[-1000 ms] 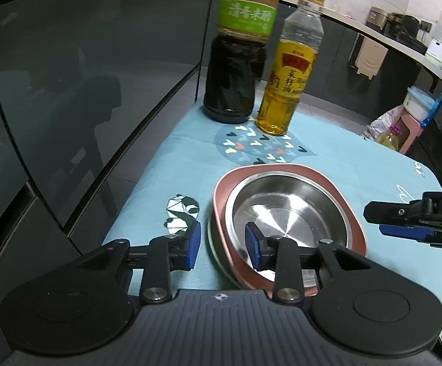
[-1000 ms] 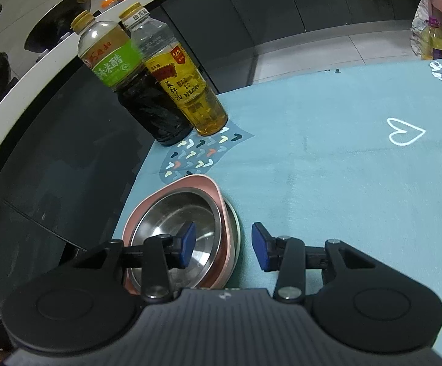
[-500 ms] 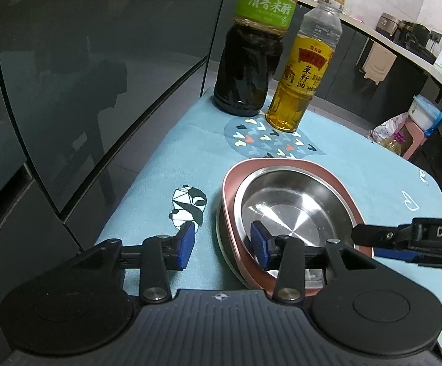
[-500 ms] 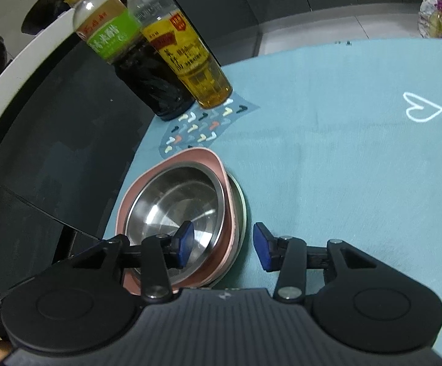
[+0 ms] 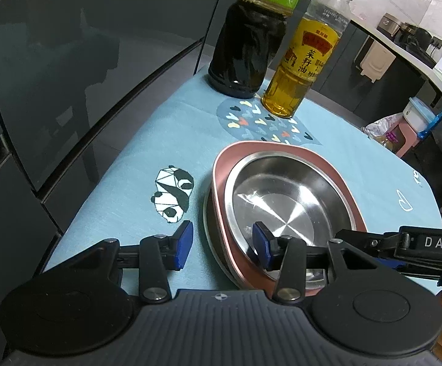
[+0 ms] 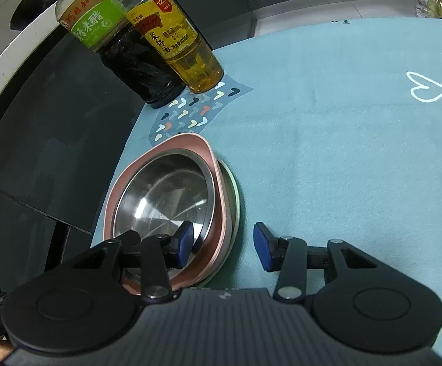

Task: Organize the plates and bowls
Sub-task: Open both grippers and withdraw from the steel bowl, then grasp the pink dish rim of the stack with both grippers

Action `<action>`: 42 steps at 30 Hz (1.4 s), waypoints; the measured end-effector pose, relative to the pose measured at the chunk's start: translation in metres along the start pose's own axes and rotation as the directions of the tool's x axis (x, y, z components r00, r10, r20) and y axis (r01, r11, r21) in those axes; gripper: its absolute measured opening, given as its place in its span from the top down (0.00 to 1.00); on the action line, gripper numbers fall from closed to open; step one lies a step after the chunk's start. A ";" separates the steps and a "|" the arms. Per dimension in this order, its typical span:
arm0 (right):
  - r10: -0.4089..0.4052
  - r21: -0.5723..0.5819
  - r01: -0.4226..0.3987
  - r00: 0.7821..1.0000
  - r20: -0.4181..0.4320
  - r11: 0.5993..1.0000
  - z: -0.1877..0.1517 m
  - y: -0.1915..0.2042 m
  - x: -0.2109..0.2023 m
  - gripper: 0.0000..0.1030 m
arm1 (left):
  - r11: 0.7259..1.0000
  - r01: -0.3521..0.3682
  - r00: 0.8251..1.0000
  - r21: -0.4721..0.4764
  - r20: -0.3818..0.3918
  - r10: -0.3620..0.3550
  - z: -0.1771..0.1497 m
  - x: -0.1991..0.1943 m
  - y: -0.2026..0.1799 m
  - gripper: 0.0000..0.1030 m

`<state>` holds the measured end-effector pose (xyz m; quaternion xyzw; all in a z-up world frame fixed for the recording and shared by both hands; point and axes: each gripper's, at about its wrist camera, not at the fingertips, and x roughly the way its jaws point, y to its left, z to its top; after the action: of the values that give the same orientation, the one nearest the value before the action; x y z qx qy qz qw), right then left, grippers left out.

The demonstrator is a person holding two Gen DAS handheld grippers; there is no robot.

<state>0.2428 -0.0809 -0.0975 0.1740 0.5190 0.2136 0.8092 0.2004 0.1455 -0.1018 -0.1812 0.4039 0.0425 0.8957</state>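
Note:
A steel bowl [image 5: 282, 195] [image 6: 163, 195] sits inside a pink plate [image 5: 221, 167] [image 6: 218, 164], which rests on a pale-rimmed plate [image 5: 207, 213] [image 6: 236, 195] on the teal tablecloth. My left gripper [image 5: 222, 244] straddles the stack's left rim, one pad outside on the cloth side and one over the bowl. Its jaws are opening and the pads do not press on the rim. My right gripper [image 6: 224, 243] is open and straddles the stack's right rim the same way, pads apart from it. One of its fingers [image 5: 373, 241] reaches over the bowl in the left wrist view.
A dark vinegar bottle [image 5: 245, 52] [image 6: 129, 61] and a yellow oil bottle [image 5: 297, 70] [image 6: 184, 48] stand just behind the stack. A dark glass cabinet [image 5: 68, 76] runs along the table's left edge. The teal cloth [image 6: 327, 152] stretches away to the right of the stack.
Both grippers have sunk closer to the stack. The left jaws have widened and the right jaws slightly. The right gripper's finger has come further over the bowl.

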 end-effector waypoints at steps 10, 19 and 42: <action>0.001 -0.065 -0.001 1.000 0.003 0.998 -0.004 0.008 0.003 0.74 | 0.999 0.014 0.999 0.034 0.039 -0.015 -0.006 0.000 -0.006 0.62; -0.049 -0.177 0.055 0.998 0.033 0.983 -0.012 0.024 0.000 0.79 | 1.000 -0.002 0.999 0.021 0.046 0.001 -0.008 -0.002 -0.007 0.67; 0.003 -0.191 0.009 0.998 0.063 0.982 -0.022 0.041 -0.032 0.79 | 1.000 -0.025 0.992 -0.015 0.122 0.027 -0.012 -0.049 -0.009 0.67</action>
<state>0.2037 -0.0615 -0.0610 0.1011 0.4707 0.2555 0.8384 0.1617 0.1360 -0.0703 -0.1790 0.3501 0.0680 0.9169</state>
